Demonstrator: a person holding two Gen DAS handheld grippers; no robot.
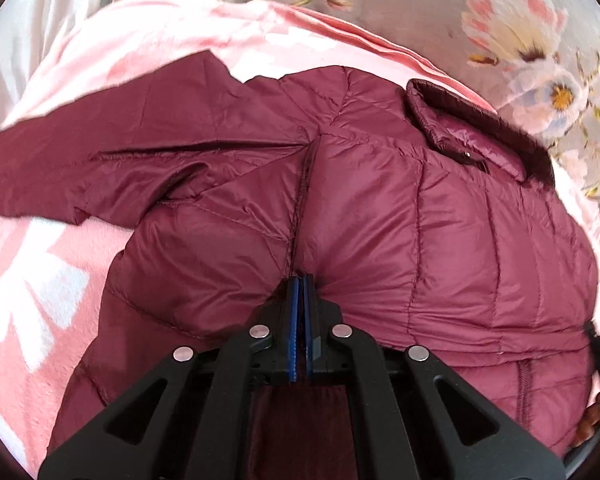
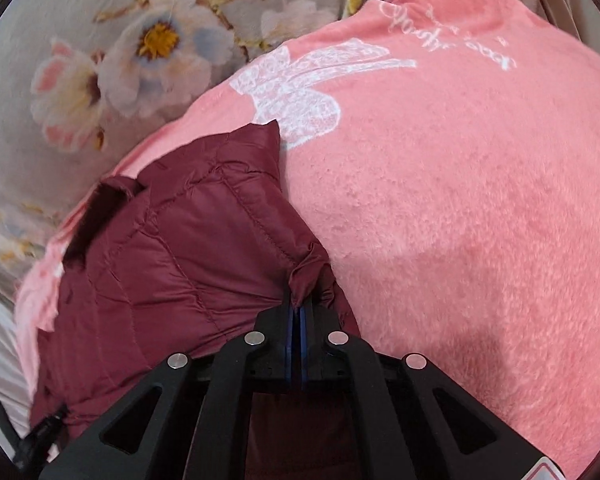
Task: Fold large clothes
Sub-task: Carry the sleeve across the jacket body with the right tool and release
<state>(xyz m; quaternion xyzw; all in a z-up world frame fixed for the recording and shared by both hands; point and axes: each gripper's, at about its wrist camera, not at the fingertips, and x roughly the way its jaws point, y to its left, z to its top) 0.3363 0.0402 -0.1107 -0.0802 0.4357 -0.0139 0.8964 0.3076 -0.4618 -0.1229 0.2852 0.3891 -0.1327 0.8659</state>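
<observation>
Now we clamp both jaws on the jacket [image 1: 380, 200] lying on the pink blanket [image 2: 460, 220]: left gripper [image 1: 300, 280] at its side seam, right gripper [image 2: 299, 304] at a bunched edge, sleeve [image 1: 100, 160] toward nine o'clock, ready for folding.

One maroon puffer jacket [image 1: 380, 200], one pink blanket [image 2: 460, 220], one floral sheet [image 2: 60, 40] — and two grippers.

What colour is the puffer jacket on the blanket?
Dark maroon puffer jacket, seen best in the left wrist view.
</observation>
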